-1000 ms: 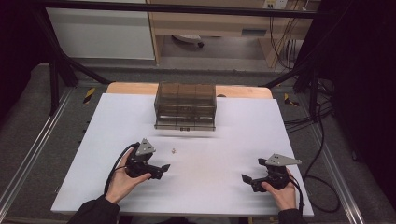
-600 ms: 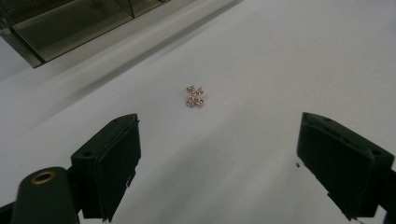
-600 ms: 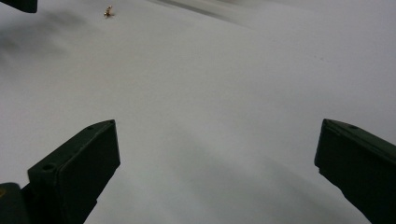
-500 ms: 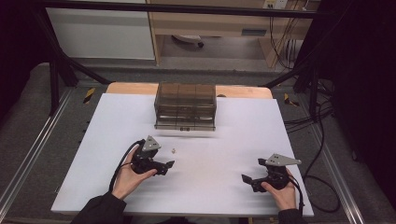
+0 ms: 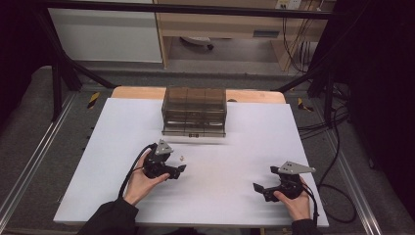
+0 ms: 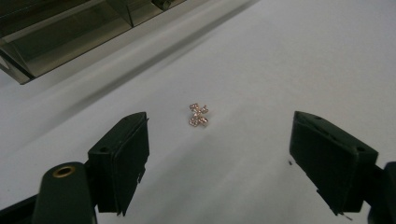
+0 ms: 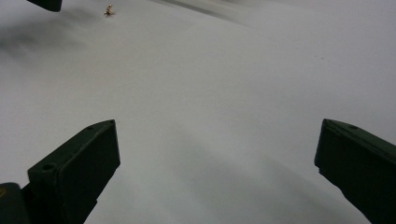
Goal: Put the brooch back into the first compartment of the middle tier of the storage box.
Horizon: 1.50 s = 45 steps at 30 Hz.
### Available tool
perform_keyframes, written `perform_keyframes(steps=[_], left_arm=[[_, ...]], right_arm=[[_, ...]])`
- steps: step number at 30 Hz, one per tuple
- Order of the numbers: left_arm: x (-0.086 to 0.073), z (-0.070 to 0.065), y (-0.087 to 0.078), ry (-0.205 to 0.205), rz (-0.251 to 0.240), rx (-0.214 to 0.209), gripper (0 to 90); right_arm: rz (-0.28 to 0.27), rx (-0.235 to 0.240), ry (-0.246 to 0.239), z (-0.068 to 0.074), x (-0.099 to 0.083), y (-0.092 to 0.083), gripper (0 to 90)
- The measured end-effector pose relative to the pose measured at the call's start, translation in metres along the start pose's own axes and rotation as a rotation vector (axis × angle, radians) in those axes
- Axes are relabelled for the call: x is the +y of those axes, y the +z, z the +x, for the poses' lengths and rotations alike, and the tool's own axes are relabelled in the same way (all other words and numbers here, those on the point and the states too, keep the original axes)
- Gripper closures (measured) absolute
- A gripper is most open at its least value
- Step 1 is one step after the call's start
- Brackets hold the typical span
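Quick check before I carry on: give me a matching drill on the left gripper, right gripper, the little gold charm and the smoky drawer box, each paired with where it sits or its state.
Things:
1. left gripper
2. right gripper
3. gold charm
4. drawer box

Places or states:
A. at the table's far edge, middle
B. open, near the table's right front, nothing between its jaws
C. lying loose on the white table top
D. open, jaws either side of a small item ahead

Pairs: 1-D, 2-B, 3-C, 4-A

no legible txt, labels or nos.
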<state>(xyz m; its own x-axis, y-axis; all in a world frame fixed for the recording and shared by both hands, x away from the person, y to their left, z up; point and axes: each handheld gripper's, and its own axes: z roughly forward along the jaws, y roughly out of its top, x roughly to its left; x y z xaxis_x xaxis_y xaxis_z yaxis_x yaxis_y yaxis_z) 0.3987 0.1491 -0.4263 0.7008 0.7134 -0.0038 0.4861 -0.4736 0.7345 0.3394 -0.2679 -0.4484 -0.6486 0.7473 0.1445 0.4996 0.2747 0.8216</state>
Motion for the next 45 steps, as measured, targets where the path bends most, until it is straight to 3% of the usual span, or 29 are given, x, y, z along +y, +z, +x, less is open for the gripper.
perform_keyframes(steps=[21,24,34,45], left_arm=[[0.009,-0.003,0.024,0.006,0.021,0.047,35.3],[0.008,-0.001,0.028,0.001,0.042,0.049,40.0],[0.008,0.002,0.031,-0.017,0.039,0.058,55.4],[0.009,0.001,0.033,-0.015,0.041,0.064,63.5]], right_arm=[[0.001,-0.002,-0.006,0.000,0.000,0.000,0.5],[0.002,0.000,-0.006,0.000,0.000,0.000,0.5],[0.004,0.001,-0.004,0.000,0.000,0.001,0.5],[0.004,-0.001,-0.007,0.000,0.000,0.000,0.5]])
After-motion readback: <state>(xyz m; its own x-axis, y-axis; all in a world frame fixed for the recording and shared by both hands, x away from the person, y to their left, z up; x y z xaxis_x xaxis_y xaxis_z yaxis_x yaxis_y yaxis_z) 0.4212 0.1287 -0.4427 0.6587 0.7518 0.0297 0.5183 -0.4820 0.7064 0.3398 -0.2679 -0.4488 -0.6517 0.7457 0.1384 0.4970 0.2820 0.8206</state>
